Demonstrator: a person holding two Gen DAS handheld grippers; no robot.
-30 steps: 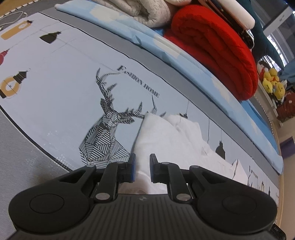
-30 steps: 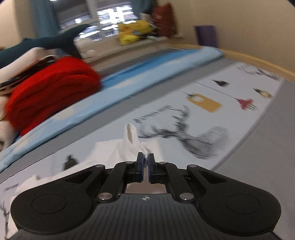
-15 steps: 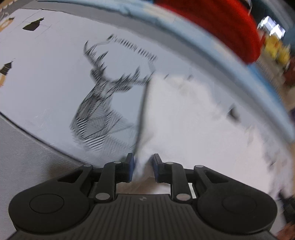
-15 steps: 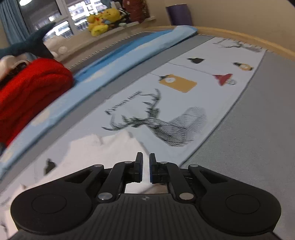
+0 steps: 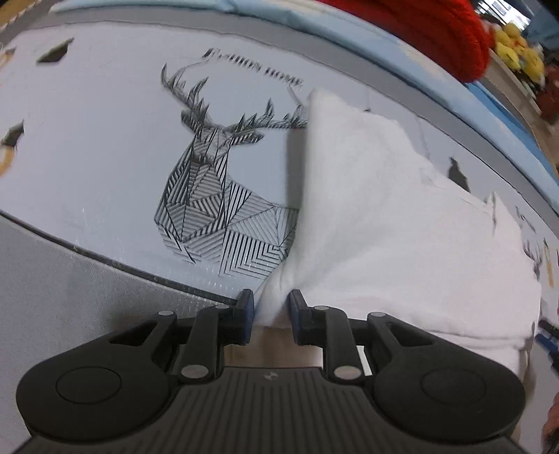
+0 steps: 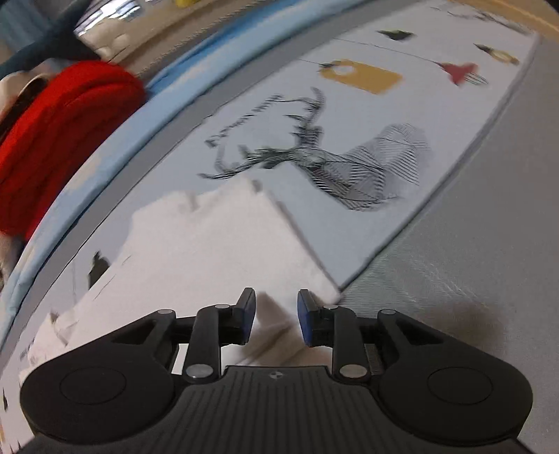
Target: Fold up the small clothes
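Garment: white cloth (image 5: 391,216) spread on the printed sheet (image 5: 87,146), partly covering the deer print (image 5: 223,209), near the sheet's grey front border.
Left gripper (image 5: 268,309): fingers part-spread, a bunched fold of cloth between the pads; firm pinch cannot be told.
Right gripper (image 6: 276,310): fingers spread over the cloth's near corner, not clamping.
Background: red blanket (image 6: 59,122) at far edge.
Unclear: both views motion-blurred; garment type indistinct.

The folded red knitted blanket (image 5: 450,31) is cut off by the left view's top edge, the yellow plush toys (image 5: 520,52) beside it are too blurred to make out, and motion blur smears the line-drawn deer print (image 6: 335,160) in the right view.
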